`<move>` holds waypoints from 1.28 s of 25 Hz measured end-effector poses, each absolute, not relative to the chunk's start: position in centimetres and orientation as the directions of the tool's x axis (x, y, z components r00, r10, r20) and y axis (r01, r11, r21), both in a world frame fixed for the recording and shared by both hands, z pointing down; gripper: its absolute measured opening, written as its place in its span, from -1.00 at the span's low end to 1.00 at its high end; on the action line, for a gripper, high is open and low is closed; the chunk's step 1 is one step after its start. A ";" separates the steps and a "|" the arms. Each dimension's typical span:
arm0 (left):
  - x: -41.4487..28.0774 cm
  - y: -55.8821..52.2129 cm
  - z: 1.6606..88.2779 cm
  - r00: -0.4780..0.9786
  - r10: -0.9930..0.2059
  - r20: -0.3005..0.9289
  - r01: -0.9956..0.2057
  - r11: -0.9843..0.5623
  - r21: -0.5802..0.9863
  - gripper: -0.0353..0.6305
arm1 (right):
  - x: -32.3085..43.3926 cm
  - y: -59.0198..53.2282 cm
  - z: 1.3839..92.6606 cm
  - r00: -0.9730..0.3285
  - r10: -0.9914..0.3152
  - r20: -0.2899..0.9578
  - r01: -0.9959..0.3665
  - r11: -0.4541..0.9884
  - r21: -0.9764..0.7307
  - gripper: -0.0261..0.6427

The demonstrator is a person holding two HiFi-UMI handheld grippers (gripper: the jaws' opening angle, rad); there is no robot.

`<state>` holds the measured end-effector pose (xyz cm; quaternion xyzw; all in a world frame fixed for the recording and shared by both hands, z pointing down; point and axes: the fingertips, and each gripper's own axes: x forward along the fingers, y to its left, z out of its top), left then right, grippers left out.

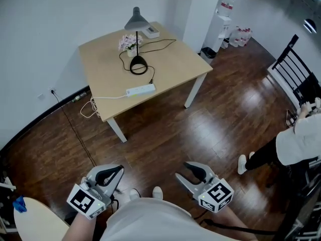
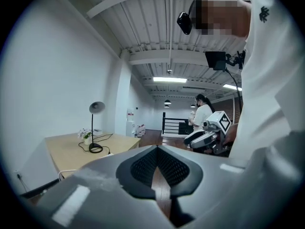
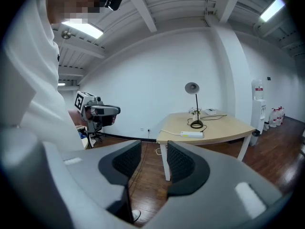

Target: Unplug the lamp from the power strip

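I am holding both grippers low and close to my body, well apart from the desk (image 1: 175,67). The left gripper (image 1: 118,169) is showing its jaws together at the tips, with nothing between them. The right gripper (image 1: 181,170) is showing its jaws apart and empty.

Handling: I am judging the plug (image 1: 151,82) to be small, rigid and light, held in the strip (image 1: 140,90) by friction alone. I am planning to take hold on the plug body, not on the cord (image 1: 152,76), which is looking thin and soft and would be straining at its joint. The strip is lying loose and is probably light, so I am expecting it to lift or slide with the pull; the second gripper should be pressing it down. The lamp (image 1: 136,21) is looking top-heavy on a slim stem, so a tug on the cord could be tipping it.

Appearance: the lamp is standing upright toward the desk's far side, black with a grey cone shade, just beside a flower pot (image 1: 129,44). Its black cord is running from the round base to the strip's right end. The strip is white and long, lying near the front edge. The plug is showing too small for detail.
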<state>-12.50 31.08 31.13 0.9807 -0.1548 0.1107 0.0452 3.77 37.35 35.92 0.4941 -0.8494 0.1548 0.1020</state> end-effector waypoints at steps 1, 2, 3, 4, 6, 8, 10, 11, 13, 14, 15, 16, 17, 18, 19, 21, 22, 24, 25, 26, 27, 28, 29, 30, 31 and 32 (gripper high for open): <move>-12.9 31.3 31.2 0.927 -0.293 0.233 -0.316 -0.947 0.066 -0.88 | 3.3 37.4 35.6 -0.498 -0.804 0.324 -0.867 0.471 -0.163 -0.43; -13.4 31.6 31.2 0.926 -0.293 0.237 -0.317 -0.946 0.072 -0.88 | 2.8 37.5 35.3 -0.503 -0.801 0.323 -0.864 0.477 -0.162 -0.43; -13.9 31.8 31.3 0.925 -0.294 0.242 -0.320 -0.945 0.072 -0.88 | 2.4 37.6 35.0 -0.507 -0.799 0.323 -0.862 0.482 -0.160 -0.43; -14.3 32.0 31.3 0.923 -0.298 0.245 -0.324 -0.944 0.071 -0.88 | 2.0 37.6 34.9 -0.509 -0.797 0.324 -0.860 0.485 -0.158 -0.43; -15.1 32.5 31.4 0.921 -0.303 0.245 -0.330 -0.941 0.075 -0.88 | 1.2 37.7 34.5 -0.515 -0.794 0.322 -0.856 0.493 -0.153 -0.43; -15.8 33.0 31.6 0.920 -0.305 0.247 -0.332 -0.940 0.077 -0.88 | 0.6 37.8 34.1 -0.520 -0.792 0.320 -0.853 0.504 -0.138 -0.44; -16.3 33.3 31.7 0.920 -0.304 0.246 -0.331 -0.941 0.076 -0.88 | -0.1 37.9 33.8 -0.525 -0.788 0.321 -0.848 0.515 -0.123 -0.44; -16.5 33.4 31.8 0.921 -0.302 0.246 -0.329 -0.941 0.075 -0.88 | -0.4 37.9 33.7 -0.528 -0.785 0.324 -0.846 0.520 -0.118 -0.44; -16.9 33.7 32.0 0.922 -0.299 0.247 -0.324 -0.944 0.069 -0.88 | -0.9 38.0 33.8 -0.530 -0.781 0.329 -0.843 0.526 -0.111 -0.44; -17.0 33.8 32.1 0.923 -0.297 0.246 -0.322 -0.945 0.066 -0.88 | -1.2 38.0 33.8 -0.531 -0.780 0.331 -0.843 0.527 -0.109 -0.44; -17.1 33.9 32.1 0.923 -0.296 0.244 -0.320 -0.945 0.065 -0.88 | -1.4 37.9 33.8 -0.531 -0.779 0.332 -0.842 0.529 -0.106 -0.44; -17.2 33.9 32.1 0.924 -0.295 0.242 -0.319 -0.945 0.067 -0.88 | -1.6 37.9 33.8 -0.532 -0.779 0.333 -0.841 0.531 -0.103 -0.44; -17.3 33.9 32.0 0.925 -0.294 0.240 -0.318 -0.945 0.068 -0.88 | -1.9 37.8 33.7 -0.533 -0.777 0.334 -0.840 0.533 -0.101 -0.44; -17.5 34.0 32.0 0.925 -0.294 0.241 -0.318 -0.946 0.069 -0.88 | -2.2 37.8 33.7 -0.533 -0.776 0.337 -0.840 0.534 -0.100 -0.44; -17.6 34.0 32.0 0.925 -0.294 0.242 -0.319 -0.945 0.068 -0.88 | -2.4 37.9 33.7 -0.533 -0.775 0.339 -0.840 0.534 -0.099 -0.44; -17.9 34.0 32.1 0.924 -0.296 0.243 -0.320 -0.945 0.067 -0.88 | -2.8 37.8 33.8 -0.531 -0.775 0.343 -0.840 0.533 -0.096 -0.44; -18.1 33.9 32.2 0.924 -0.295 0.242 -0.320 -0.945 0.070 -0.88 | -2.9 37.7 33.9 -0.529 -0.776 0.344 -0.841 0.532 -0.094 -0.44; -18.2 33.7 32.4 0.926 -0.293 0.240 -0.319 -0.945 0.077 -0.88 | -3.1 37.6 33.9 -0.528 -0.776 0.345 -0.841 0.532 -0.092 -0.44; -18.2 33.6 32.5 0.926 -0.292 0.241 -0.318 -0.945 0.079 -0.88 | -3.2 37.5 33.9 -0.529 -0.775 0.345 -0.841 0.533 -0.091 -0.44; -18.3 33.5 32.6 0.926 -0.290 0.242 -0.317 -0.945 0.079 -0.88 | -3.3 37.4 33.9 -0.529 -0.776 0.345 -0.841 0.533 -0.091 -0.44; -18.4 33.3 32.7 0.926 -0.288 0.243 -0.315 -0.946 0.078 -0.88 | -3.4 37.2 33.9 -0.528 -0.777 0.344 -0.842 0.532 -0.090 -0.44; -18.5 33.2 32.7 0.926 -0.286 0.244 -0.313 -0.946 0.078 -0.88 | -3.5 37.1 33.9 -0.526 -0.779 0.342 -0.843 0.530 -0.089 -0.44; -18.5 33.1 32.8 0.927 -0.284 0.245 -0.311 -0.947 0.078 -0.88 | -3.6 37.0 33.9 -0.523 -0.781 0.342 -0.845 0.527 -0.088 -0.44; -18.6 33.1 32.8 0.927 -0.283 0.245 -0.310 -0.948 0.078 -0.88 | -3.6 37.0 33.9 -0.519 -0.782 0.344 -0.847 0.524 -0.088 -0.44; -18.7 33.0 32.8 0.927 -0.282 0.246 -0.309 -0.948 0.077 -0.88 | -3.7 37.0 34.0 -0.517 -0.782 0.348 -0.848 0.522 -0.088 -0.44; -18.8 33.0 32.8 0.927 -0.283 0.246 -0.309 -0.948 0.077 -0.88 | -3.8 37.0 34.0 -0.518 -0.780 0.350 -0.848 0.523 -0.088 -0.44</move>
